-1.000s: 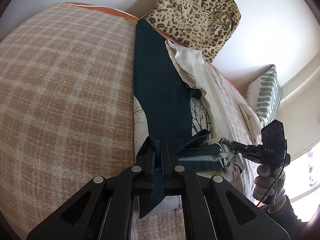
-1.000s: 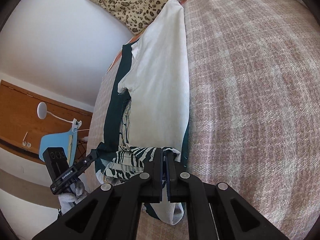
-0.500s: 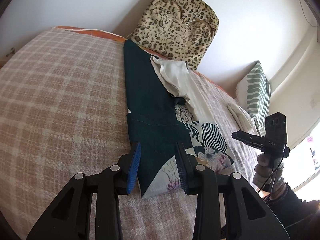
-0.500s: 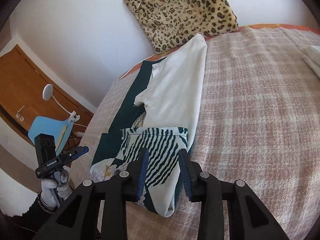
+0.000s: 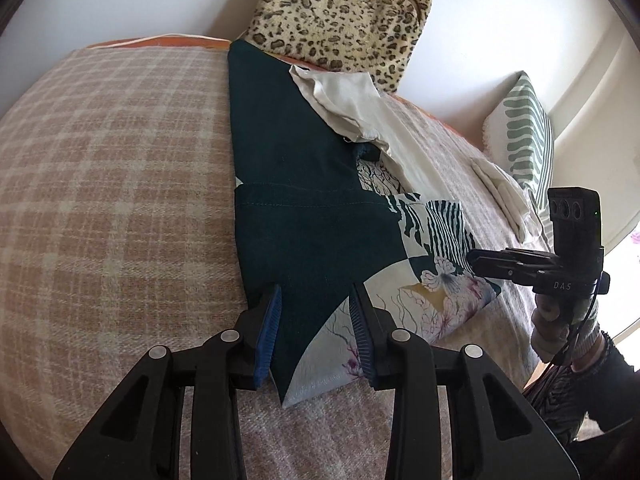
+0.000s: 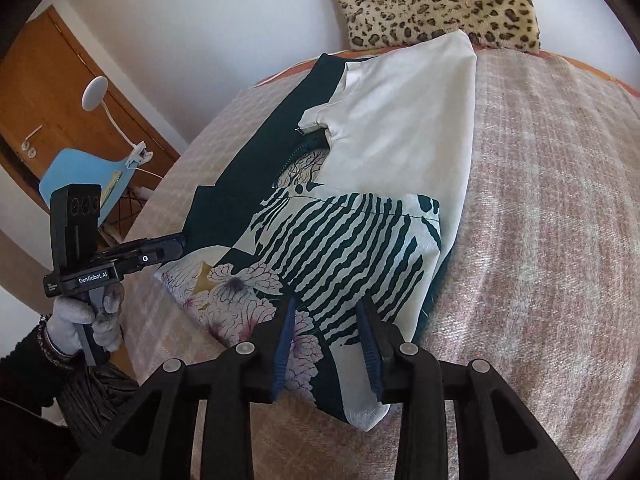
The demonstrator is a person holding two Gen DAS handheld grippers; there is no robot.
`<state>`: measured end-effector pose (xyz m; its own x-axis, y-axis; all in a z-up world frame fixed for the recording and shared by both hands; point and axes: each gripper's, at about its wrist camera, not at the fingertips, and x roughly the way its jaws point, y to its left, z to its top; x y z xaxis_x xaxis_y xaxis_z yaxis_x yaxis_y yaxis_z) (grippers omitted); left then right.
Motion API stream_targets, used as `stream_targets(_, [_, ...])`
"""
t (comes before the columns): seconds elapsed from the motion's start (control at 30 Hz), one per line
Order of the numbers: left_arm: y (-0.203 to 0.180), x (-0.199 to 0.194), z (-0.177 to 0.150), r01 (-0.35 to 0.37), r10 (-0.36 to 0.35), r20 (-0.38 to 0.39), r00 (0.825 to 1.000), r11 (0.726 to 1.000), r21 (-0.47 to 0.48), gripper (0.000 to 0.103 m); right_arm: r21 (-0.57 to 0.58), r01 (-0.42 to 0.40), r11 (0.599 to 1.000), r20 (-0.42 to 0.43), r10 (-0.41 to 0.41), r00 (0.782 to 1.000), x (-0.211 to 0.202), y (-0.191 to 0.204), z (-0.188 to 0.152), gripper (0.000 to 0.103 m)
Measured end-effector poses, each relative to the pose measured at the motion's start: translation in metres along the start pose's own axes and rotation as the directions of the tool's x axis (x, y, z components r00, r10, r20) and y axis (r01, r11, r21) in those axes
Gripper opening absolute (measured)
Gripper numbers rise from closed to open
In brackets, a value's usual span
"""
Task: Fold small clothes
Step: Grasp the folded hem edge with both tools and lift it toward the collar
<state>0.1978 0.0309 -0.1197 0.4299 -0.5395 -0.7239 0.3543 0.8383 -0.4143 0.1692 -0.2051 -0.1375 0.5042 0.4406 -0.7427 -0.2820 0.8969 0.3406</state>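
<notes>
A garment (image 5: 304, 184) of dark green, white and zebra-and-flower print lies flat on the pink plaid blanket (image 5: 112, 200), its near end folded up over itself. My left gripper (image 5: 315, 292) hovers open over the green near corner, blue pads apart and off the cloth. In the right wrist view the garment (image 6: 348, 248) shows its striped fold and white panel. My right gripper (image 6: 327, 306) stands open over the striped corner. Each gripper also shows in the other's view: the right gripper (image 5: 476, 258) beside the flowered edge, the left gripper (image 6: 178, 242) at the green edge.
A leopard-print cushion (image 5: 344, 12) leans on the wall behind the garment. A green-striped pillow (image 5: 524, 132) and a folded white cloth (image 5: 504, 188) sit at the right. A blue chair (image 6: 80, 176) and a wooden door (image 6: 40, 92) stand beyond the bed's left edge.
Both grippers let go of the garment's near end and opened. The fold now lies flat on the garment, and both grippers have drawn back a little and rolled level.
</notes>
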Motion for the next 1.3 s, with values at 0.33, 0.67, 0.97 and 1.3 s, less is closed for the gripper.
stream_targets(0.33, [0.008,-0.008,0.022,-0.028,0.036,0.082,0.996,0.995,-0.091,0.036,0.023,0.069,0.997,0.072,-0.070,0.995,-0.024,-0.009,0.001,0.032])
stream_targets(0.67, [0.023,-0.001,0.027,-0.074,0.086,0.086,0.993,0.988,-0.137,0.057,0.147,0.008,0.989,0.148,-0.030,0.989,-0.023,-0.038,0.038,0.040])
stream_targets(0.97, [0.015,0.013,0.035,-0.087,0.094,0.065,0.994,0.991,-0.102,0.034,0.236,-0.054,0.970,0.115,0.027,0.993,-0.008,-0.056,0.044,0.037])
stream_targets(1.3, [0.014,0.018,0.033,-0.121,0.126,0.067,0.990,0.990,-0.074,0.009,0.228,-0.026,0.973,0.092,0.005,0.996,-0.003,-0.060,0.038,0.017])
